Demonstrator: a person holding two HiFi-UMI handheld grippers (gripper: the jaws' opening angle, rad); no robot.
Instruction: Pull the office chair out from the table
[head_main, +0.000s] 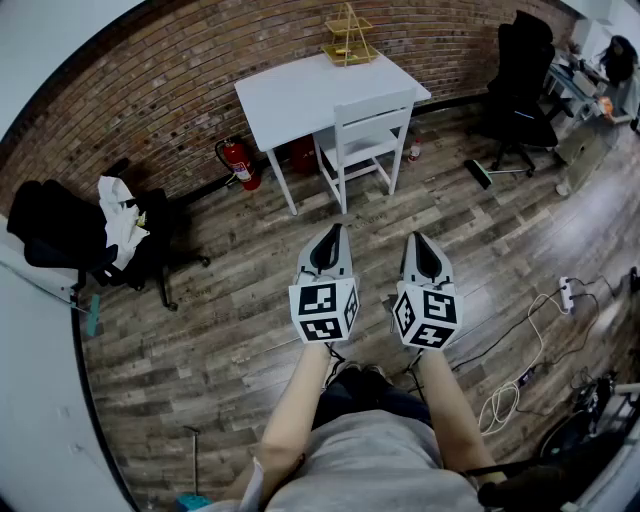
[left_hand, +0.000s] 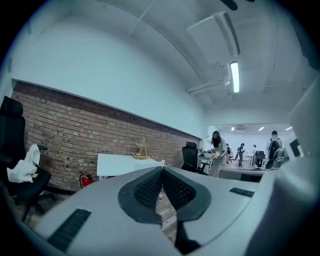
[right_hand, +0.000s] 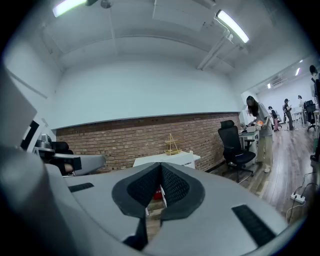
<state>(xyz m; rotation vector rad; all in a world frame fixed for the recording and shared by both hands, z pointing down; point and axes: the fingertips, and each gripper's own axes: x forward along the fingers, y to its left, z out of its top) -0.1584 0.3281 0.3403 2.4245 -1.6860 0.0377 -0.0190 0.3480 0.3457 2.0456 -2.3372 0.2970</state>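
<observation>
Head view: two grippers are held out side by side above a plank floor (head_main: 200, 340). The left gripper (head_main: 335, 236) and the right gripper (head_main: 414, 244) are both closed tight on nothing, which each gripper view confirms. Well ahead, a white table (head_main: 290, 95) is set against a brick wall (head_main: 150, 90), and a white chair (head_main: 366, 135) is pushed in at its near side, untouched. A wire rack (head_main: 348, 38) is seen on the table's far edge. Black office chairs are seen away from the table, one at the left (head_main: 60, 235) and one at the far right (head_main: 520, 80), so the wrong chair could be picked. Unless the jaws are opened first, no hold on the backrest can be taken. A crooked pull could catch the chair's legs on the table and shake the rack. Cables (head_main: 520, 370) on the floor at the right could be tripped on when backing away.
</observation>
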